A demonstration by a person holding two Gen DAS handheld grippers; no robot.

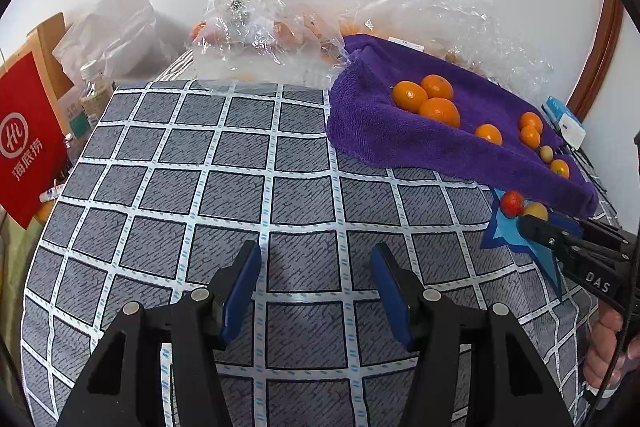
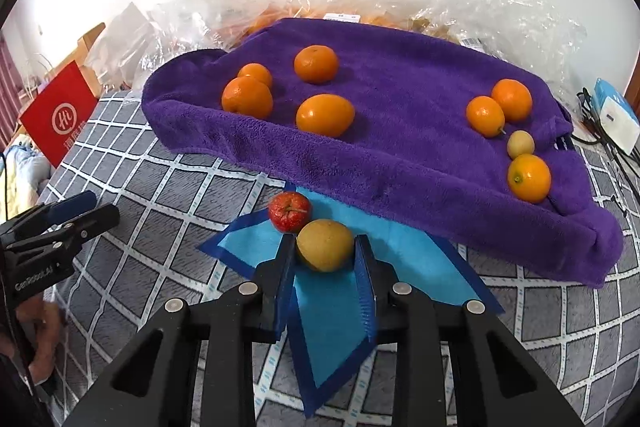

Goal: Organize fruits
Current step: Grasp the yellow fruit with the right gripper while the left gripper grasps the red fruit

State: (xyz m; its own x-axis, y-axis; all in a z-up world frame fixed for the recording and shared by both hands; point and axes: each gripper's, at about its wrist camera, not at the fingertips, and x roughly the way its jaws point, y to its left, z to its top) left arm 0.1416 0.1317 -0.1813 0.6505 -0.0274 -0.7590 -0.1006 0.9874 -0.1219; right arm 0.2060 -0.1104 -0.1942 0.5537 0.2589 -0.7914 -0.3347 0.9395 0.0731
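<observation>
- The right tool pinches the round yellow-brown fruit; squeezing could pop it against the touching small red apple-like fruit.
- The left tool hangs spread, holding nothing, over the grey checked desk.

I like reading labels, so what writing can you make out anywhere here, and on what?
"DAS": black right gripper body.
"GenRobot.AI": black left gripper body.
"Hi" logo over "海底捞": red paper bag.
White stickers on clear plastic bags: too small to read.

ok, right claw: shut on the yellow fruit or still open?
Shut on it, apparently: the right claw has a blue finger against each side of the yellow fruit, over the blue mat. How firmly it grips, cannot tell.
</observation>
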